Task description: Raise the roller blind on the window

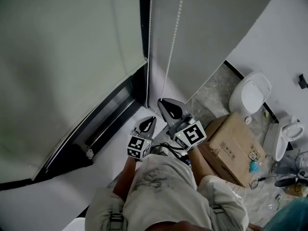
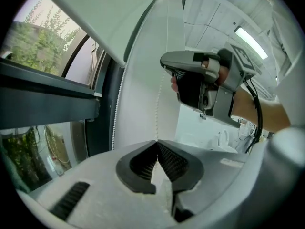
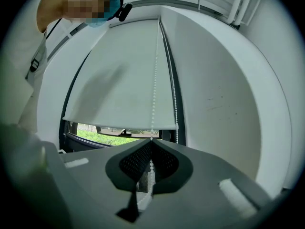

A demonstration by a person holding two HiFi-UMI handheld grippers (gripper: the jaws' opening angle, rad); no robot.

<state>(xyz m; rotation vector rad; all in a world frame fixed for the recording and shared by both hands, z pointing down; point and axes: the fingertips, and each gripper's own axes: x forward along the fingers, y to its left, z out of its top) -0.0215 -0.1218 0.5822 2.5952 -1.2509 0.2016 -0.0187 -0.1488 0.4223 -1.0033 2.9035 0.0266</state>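
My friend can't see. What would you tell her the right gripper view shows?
The right gripper is shut on a white bead chain hanging in front of a pale roller blind. The blind covers most of the window, leaving a green strip at the bottom.

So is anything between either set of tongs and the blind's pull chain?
Nothing visible does: the left tongs and the right tongs are each shut directly on the white beaded pull chain.

Blind (image 3: 119, 80): pale grey, lowered nearly fully, bottom edge level, a strip of window (image 3: 102, 132) left uncovered below.
Chain (image 3: 155, 80): white beads, two straight strands hung by the blind's right edge.
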